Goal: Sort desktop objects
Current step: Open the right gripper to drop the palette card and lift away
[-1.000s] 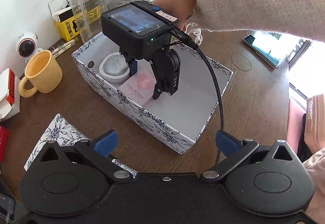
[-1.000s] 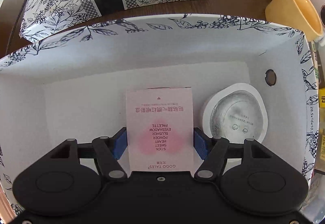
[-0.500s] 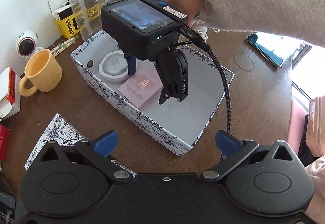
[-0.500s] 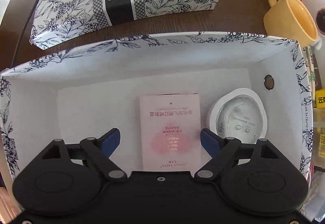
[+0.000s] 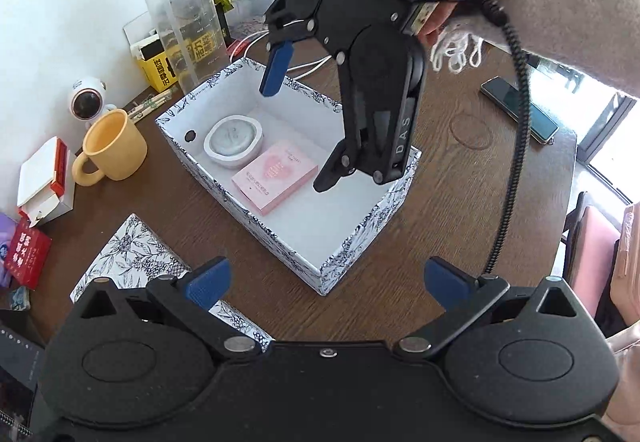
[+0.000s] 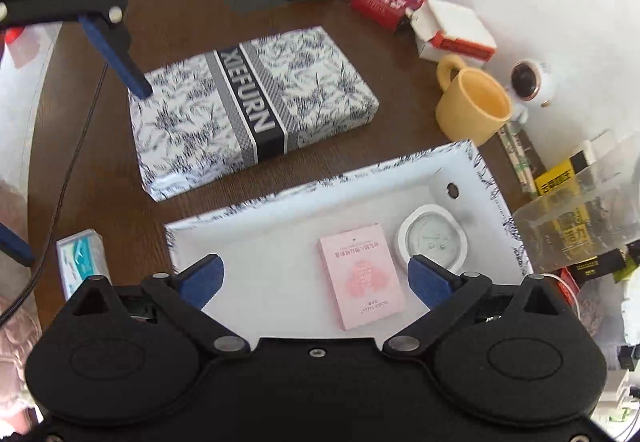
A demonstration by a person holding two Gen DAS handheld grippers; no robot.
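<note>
Lying flat inside the open floral-printed white cardboard box on the brown wooden surface, the pink rectangular palette carton sits just beside a round white compact. Both the right hand-held gripper and the left hand-held gripper are spread apart, empty.

My left camera sits low over near bench edge, faces along left tool toward wall; my right camera hangs above open box, looks steeply down past right tool, closer in; both views share box, patterned lid, yellow mug.
</note>
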